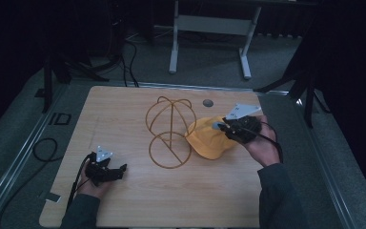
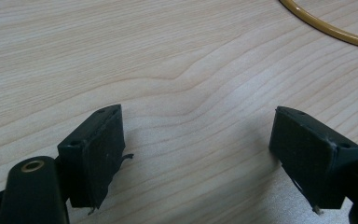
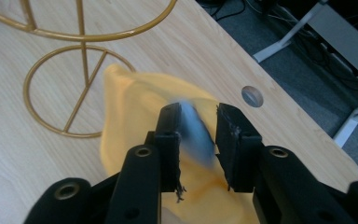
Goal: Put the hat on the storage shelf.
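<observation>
A yellow cap [image 1: 207, 142] lies on the wooden table [image 1: 124, 109], to the right of a gold wire hat stand [image 1: 170, 131] and against its round base. My right gripper [image 1: 221, 127] hovers at the cap's right side. In the right gripper view the cap [image 3: 135, 107] spreads below the right gripper [image 3: 198, 114]. A blurred grey-blue part of the cap [image 3: 196, 133] sits between the jaws, touching the left one, with a gap to the right one. My left gripper [image 1: 122, 169] rests near the table's front left, and in its own view the left gripper [image 2: 196, 112] is open over bare wood.
A round cable hole [image 1: 208, 102] sits in the table behind the cap. The stand's ring [image 2: 328, 30] curves past the far corner of the left gripper view. Beyond the table, white desk legs [image 1: 173, 52] and cables [image 1: 128, 62] lie on the grey floor.
</observation>
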Available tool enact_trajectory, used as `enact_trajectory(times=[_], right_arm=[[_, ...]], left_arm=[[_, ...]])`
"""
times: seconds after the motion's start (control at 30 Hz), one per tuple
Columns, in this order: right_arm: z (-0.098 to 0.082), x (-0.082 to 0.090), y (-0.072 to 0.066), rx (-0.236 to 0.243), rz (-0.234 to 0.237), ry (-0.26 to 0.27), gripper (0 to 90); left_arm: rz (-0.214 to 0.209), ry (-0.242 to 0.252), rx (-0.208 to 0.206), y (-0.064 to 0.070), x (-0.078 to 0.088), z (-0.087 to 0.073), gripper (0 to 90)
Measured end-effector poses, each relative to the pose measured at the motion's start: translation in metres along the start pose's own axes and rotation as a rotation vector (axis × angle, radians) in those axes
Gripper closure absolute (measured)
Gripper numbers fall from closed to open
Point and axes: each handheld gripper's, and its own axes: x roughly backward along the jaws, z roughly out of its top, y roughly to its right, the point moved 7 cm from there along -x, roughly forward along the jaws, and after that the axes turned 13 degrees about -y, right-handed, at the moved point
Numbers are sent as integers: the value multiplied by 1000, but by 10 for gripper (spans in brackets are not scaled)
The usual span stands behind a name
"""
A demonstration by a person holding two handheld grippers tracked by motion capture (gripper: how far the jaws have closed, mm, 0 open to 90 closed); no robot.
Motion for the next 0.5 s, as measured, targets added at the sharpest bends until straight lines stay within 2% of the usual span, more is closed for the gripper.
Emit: enact_trajectory(times=[0.33,0.5], right_arm=[[0,-7,10,-11,-15,-30,676],[1,-15,14,21,-13,-55,652]], left_arm=[[0,0,0,0,0,0,183],[0,0,1,0,0,0,183]])
